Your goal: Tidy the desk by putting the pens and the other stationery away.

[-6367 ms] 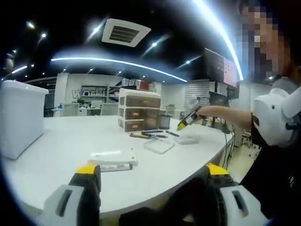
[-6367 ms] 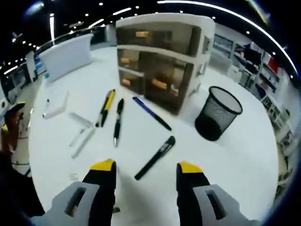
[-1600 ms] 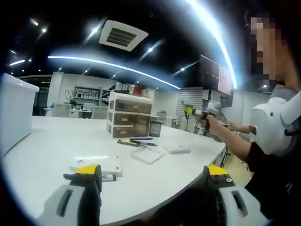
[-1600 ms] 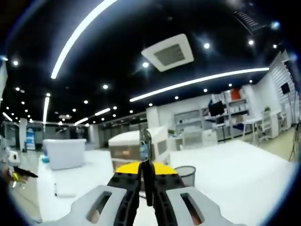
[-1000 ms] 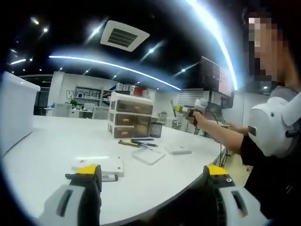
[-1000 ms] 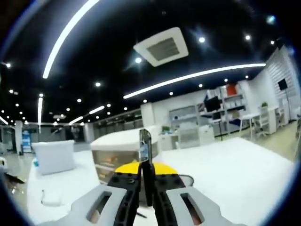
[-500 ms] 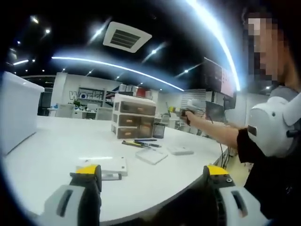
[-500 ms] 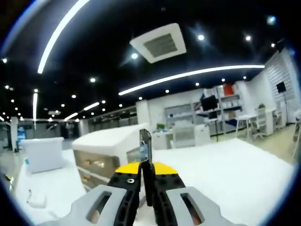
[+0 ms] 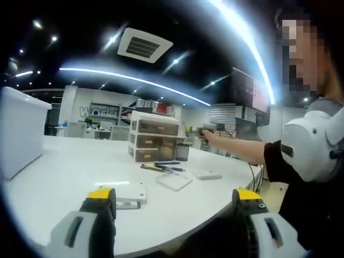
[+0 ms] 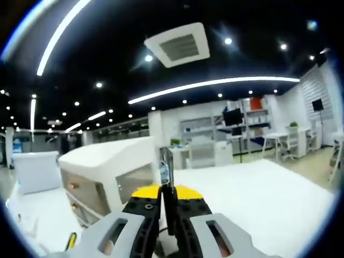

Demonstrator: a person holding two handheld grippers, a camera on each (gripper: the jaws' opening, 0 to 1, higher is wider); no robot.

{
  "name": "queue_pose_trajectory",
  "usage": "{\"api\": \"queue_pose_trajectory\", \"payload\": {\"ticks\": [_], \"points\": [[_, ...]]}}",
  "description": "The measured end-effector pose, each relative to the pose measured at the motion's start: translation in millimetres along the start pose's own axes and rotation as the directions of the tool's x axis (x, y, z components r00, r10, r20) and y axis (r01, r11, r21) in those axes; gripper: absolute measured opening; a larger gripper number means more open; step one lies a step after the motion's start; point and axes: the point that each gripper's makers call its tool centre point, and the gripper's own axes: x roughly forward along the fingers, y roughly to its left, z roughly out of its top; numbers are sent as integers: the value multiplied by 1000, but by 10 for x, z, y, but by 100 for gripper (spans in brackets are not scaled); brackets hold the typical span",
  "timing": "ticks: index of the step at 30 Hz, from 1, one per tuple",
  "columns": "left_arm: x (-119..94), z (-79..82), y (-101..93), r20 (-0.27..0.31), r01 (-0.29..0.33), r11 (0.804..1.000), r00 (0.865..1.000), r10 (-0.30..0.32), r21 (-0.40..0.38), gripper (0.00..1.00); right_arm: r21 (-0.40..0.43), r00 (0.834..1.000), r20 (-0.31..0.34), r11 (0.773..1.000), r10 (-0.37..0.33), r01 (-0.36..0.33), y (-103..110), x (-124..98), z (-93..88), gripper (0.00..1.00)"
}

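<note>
Above the surface, the right tongs are pinching one black pen upright (beside the drawer unit); the left tongs are gaping, holding nothing.

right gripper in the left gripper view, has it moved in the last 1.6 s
Yes. The right gripper, held out over the desk, has travelled toward the drawer unit and now sits just beside the mesh pen cup.

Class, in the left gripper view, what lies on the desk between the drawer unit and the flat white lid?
In the left gripper view, a few pens lie on the white desk between the drawer unit and the flat white lid.
</note>
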Motion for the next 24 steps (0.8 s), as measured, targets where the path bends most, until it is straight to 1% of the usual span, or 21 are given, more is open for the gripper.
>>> {"api": "queue_pose_trajectory", "payload": {"ticks": [4, 10, 12, 14, 16, 18, 21, 24], "points": [[-8, -5, -1, 2, -3, 1000, 1000, 3, -2, 88, 12, 1000, -9, 1000, -20, 21, -72, 92, -37, 6], [-19, 2, 25, 4, -7, 1000, 1000, 7, -3, 88, 21, 999, -16, 999, -31, 31, -101, 125, -80, 7], [-18, 3, 29, 5, -6, 1000, 1000, 6, -3, 88, 7, 1000, -12, 1000, -28, 28, -110, 136, -74, 7], [-14, -9, 33, 4, -6, 1000, 1000, 6, -5, 88, -36, 999, -13, 999, -37, 36, -130, 148, -78, 7], [-7, -23, 31, 2, -5, 1000, 1000, 5, -6, 88, -46, 999, -16, 998, -44, 43, -149, 153, -84, 7], [-2, -22, 23, 3, -3, 1000, 1000, 3, -7, 88, -31, 999, -15, 999, -39, 39, -161, 153, -82, 8], [3, -14, 10, 4, 1, 1000, 1000, -1, -5, 88, 7, 1000, -11, 1000, -27, 28, -169, 152, -78, 13], [0, -8, 9, 5, 1, 1000, 1000, -1, -5, 88, 21, 1000, -10, 999, -26, 26, -149, 127, -73, 16]]}}
